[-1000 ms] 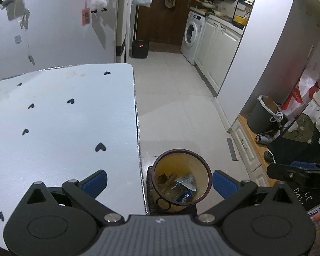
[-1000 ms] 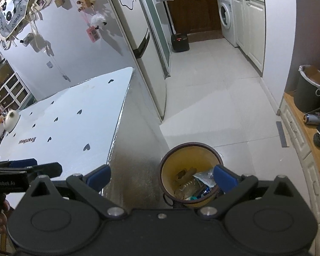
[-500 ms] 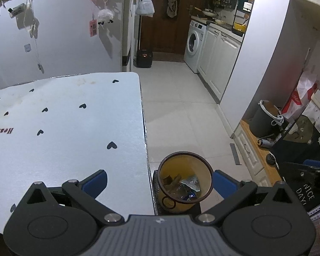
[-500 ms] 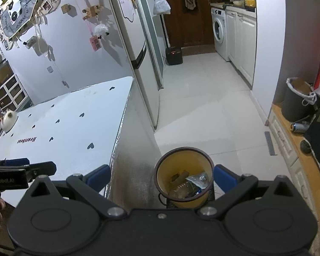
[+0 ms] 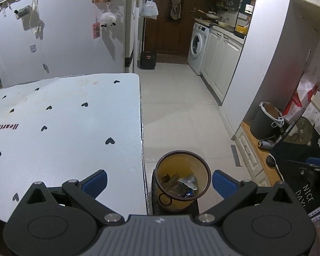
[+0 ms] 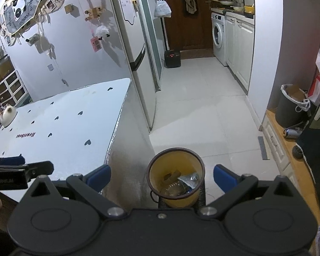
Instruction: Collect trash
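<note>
the white heart-print table (image 5: pixel 64 128) fills the nine o'clock side of the left wrist view. the yellow trash bin (image 5: pixel 182 183) stands on the floor just beside its edge, holding crumpled trash (image 5: pixel 186 181). the left gripper (image 5: pixel 159 181) hangs spread wide and empty, the bin between its fingers at six o'clock. the right gripper (image 6: pixel 161 176) is likewise wide and empty, the bin at six o'clock.

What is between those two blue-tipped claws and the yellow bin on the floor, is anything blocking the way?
Nothing visible. The yellow bin stands open beside the table edge, with no lid and only trash inside. Both the left gripper and right gripper are open, empty, and look straight down at it.
</note>
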The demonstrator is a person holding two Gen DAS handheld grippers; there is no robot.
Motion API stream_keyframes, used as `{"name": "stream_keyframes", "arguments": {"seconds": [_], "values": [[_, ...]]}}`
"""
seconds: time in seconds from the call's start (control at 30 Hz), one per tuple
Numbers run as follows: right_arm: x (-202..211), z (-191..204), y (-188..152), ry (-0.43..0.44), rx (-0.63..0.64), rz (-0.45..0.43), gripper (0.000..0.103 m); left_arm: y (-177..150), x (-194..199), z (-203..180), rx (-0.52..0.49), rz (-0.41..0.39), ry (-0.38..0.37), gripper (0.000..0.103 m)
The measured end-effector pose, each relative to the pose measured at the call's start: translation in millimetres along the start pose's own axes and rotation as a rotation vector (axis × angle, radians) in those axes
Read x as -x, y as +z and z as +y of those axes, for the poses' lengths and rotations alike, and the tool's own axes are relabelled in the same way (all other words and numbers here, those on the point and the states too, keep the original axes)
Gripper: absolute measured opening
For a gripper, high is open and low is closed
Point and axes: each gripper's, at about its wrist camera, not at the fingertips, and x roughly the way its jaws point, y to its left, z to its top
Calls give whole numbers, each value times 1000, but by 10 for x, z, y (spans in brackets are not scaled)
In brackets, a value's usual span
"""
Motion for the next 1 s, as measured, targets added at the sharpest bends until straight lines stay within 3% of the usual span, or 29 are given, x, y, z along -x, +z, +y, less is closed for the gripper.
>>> {"name": "stream_keyframes", "arguments": {"seconds": [1.0], "values": [[113,10,-1,1,52,-26,103,5,131,-25,11,-11,19,103]]}}
